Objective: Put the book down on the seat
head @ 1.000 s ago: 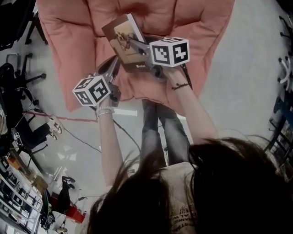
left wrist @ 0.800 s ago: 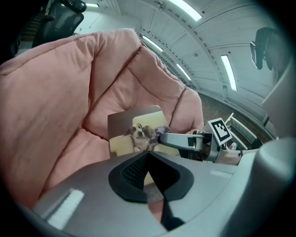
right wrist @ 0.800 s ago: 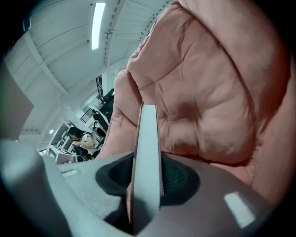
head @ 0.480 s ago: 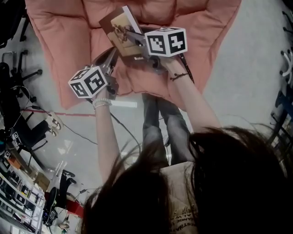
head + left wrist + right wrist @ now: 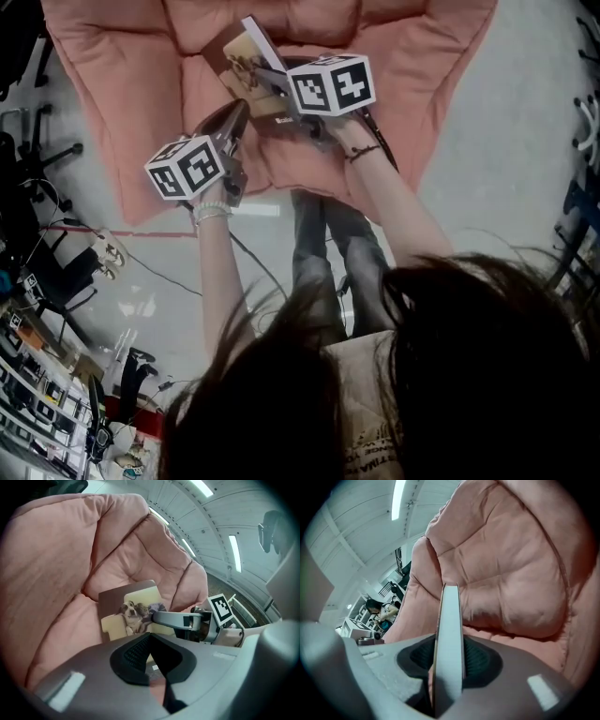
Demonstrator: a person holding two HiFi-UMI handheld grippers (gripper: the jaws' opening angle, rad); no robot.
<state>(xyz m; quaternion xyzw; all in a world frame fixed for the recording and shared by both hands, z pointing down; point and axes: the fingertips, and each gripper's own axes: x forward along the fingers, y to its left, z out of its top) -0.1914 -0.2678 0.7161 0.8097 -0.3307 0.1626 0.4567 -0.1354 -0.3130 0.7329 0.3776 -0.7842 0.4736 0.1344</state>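
My right gripper (image 5: 267, 82) is shut on a book (image 5: 246, 58) and holds it tilted just above the pink cushioned seat (image 5: 141, 112). In the left gripper view the book (image 5: 129, 613) shows a cover with a dog photo, and a right finger (image 5: 168, 618) lies across its near edge. In the right gripper view the book (image 5: 449, 625) stands edge-on between the pads of the right gripper (image 5: 447, 658), with the seat's back cushion (image 5: 511, 573) behind it. My left gripper (image 5: 234, 114) is shut and empty, just left of and below the book. Its tips (image 5: 150, 639) point at the cover.
The chair's padded arms (image 5: 441, 66) rise on both sides of the seat. Office chair bases (image 5: 37, 159) and a cable (image 5: 253, 262) lie on the floor to the left. The person's legs (image 5: 323, 244) stand at the chair's front edge. People sit at desks (image 5: 379, 611) far behind.
Both grippers have sunk toward the seat cushion. The book went down with the right gripper and stays in its grip.
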